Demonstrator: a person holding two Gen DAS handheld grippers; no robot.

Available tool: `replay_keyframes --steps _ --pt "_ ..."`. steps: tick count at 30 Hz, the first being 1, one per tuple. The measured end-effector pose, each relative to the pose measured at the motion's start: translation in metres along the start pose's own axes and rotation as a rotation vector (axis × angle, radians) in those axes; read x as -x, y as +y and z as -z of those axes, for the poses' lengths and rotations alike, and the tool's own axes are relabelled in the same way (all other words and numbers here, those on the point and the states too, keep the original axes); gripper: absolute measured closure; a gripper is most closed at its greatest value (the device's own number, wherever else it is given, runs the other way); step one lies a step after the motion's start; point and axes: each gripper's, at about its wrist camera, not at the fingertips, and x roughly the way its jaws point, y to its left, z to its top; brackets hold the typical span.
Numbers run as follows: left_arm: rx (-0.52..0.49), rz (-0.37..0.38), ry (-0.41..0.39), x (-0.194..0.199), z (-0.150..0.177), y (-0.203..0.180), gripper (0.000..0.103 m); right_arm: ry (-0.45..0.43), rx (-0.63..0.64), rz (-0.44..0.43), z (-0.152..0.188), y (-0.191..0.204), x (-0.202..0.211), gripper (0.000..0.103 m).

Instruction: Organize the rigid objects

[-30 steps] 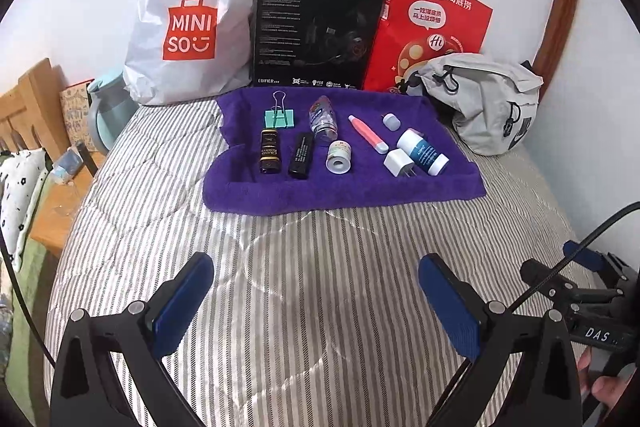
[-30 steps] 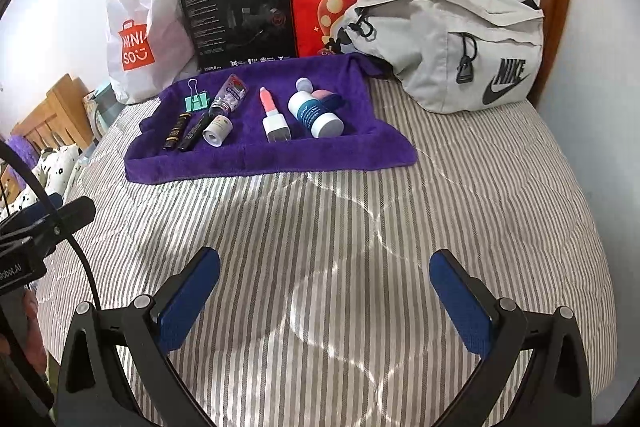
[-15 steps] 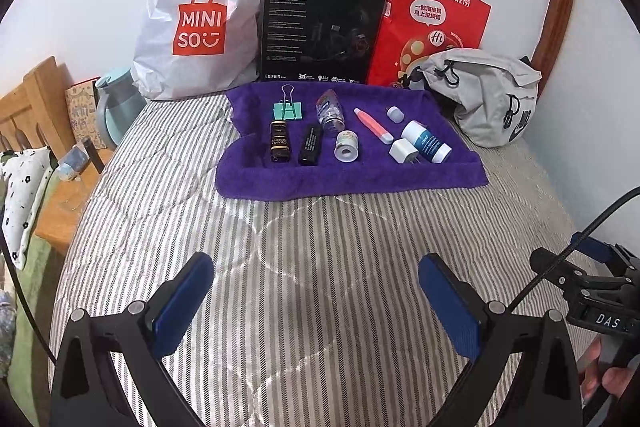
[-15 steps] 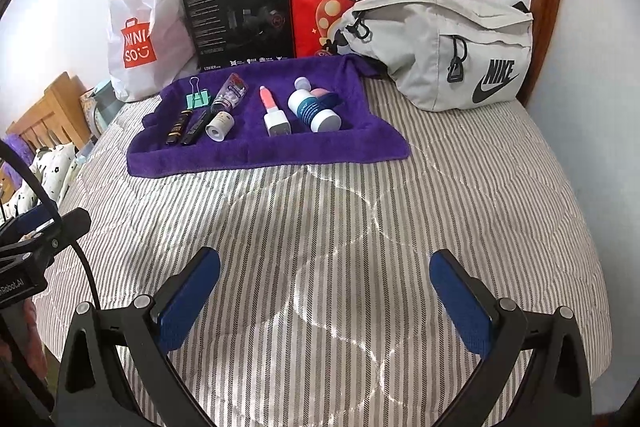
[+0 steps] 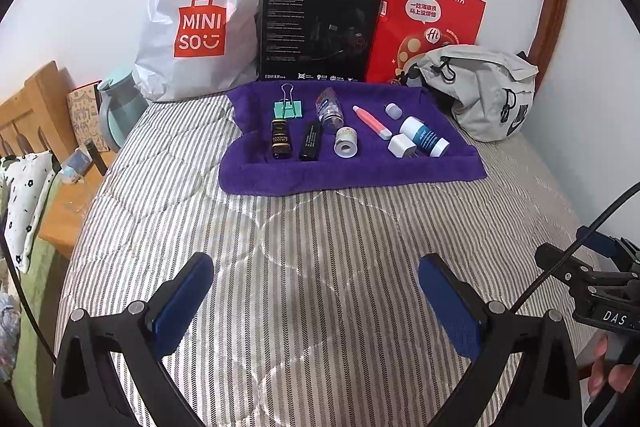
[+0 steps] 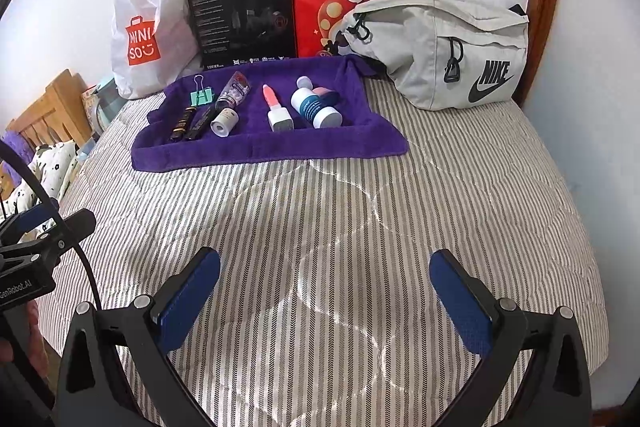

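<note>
A purple towel (image 5: pixel 348 171) (image 6: pixel 264 153) lies on the striped bed and carries several small items: a green binder clip (image 5: pixel 287 108), a dark brown bottle (image 5: pixel 281 143), a black tube (image 5: pixel 310 145), a clear bottle (image 5: pixel 330 108), a white tape roll (image 5: pixel 346 142), a pink pen (image 5: pixel 370 121), a white charger (image 5: pixel 401 145) and a blue-and-white bottle (image 5: pixel 425 136) (image 6: pixel 314 107). My left gripper (image 5: pixel 316 291) is open and empty, well short of the towel. My right gripper (image 6: pixel 325 287) is open and empty, also short of the towel.
Against the wall stand a white Miniso bag (image 5: pixel 200 23), a black box (image 5: pixel 320 31) and a red paper bag (image 5: pixel 428 15). A grey Nike bag (image 6: pixel 440 47) lies right of the towel. A wooden headboard (image 5: pixel 28 111) and a teal jug (image 5: pixel 120 107) are at the left.
Both grippers have pulled back from the towel, which now looks smaller and farther away. Both stay open and empty.
</note>
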Motion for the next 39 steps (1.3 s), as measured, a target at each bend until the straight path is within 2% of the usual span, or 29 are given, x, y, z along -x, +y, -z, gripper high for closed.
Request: replay_keyframes --steps 39 --pt "0.003 -0.008 -0.004 0.0046 -0.0036 0.0043 0.000 0.001 0.024 0.004 0.0018 0.0047 0.0024 0.000"
